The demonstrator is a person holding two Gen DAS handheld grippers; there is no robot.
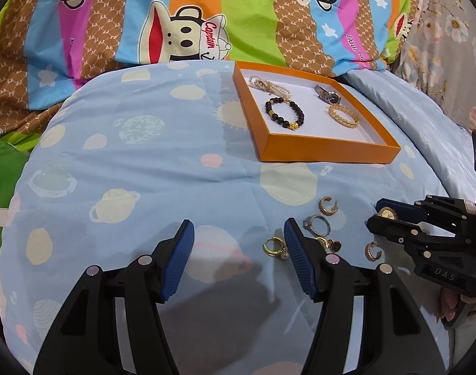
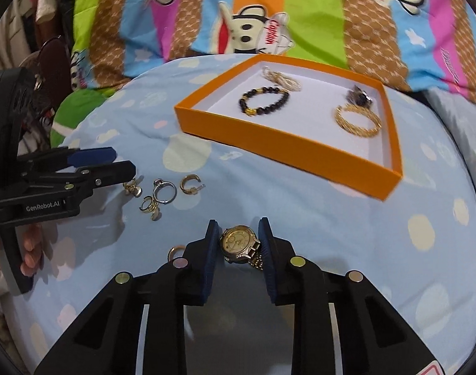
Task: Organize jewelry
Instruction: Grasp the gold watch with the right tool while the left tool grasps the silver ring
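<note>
Jewelry lies in two groups on the blue planet-print bedding (image 2: 347,218): pieces already sorted into the orange tray (image 2: 288,153), and loose pieces waiting nearer the person. Inside the tray sit a dark beaded bracelet (image 2: 263,101), a pale pearl strand (image 2: 281,78), a gold woven bangle (image 2: 358,122) and a dark-faced watch (image 2: 359,95), the last blurred in the right wrist view.

The step in hand is the pickup of the gold watch (image 2: 239,243). The right gripper (image 2: 238,237) has its blue pads on either side of the watch case, pressing on it, with the metal strap trailing back between the fingers. Whether the watch is clear of the bedding or only pinched in place is hard to say from this angle.

The left gripper (image 1: 238,240) hangs with its jaws apart and nothing between them, just beside the loose cluster: a silver ring (image 2: 164,192), a gold hoop earring (image 2: 189,184) and a few small gold rings and studs.

Next, I judge, the watch needs lifting straight off the cloth and carrying over the near wall of the tray to a bare white patch. The dangling strap could snag on the tray's edge, so the lift should clear it well.
</note>
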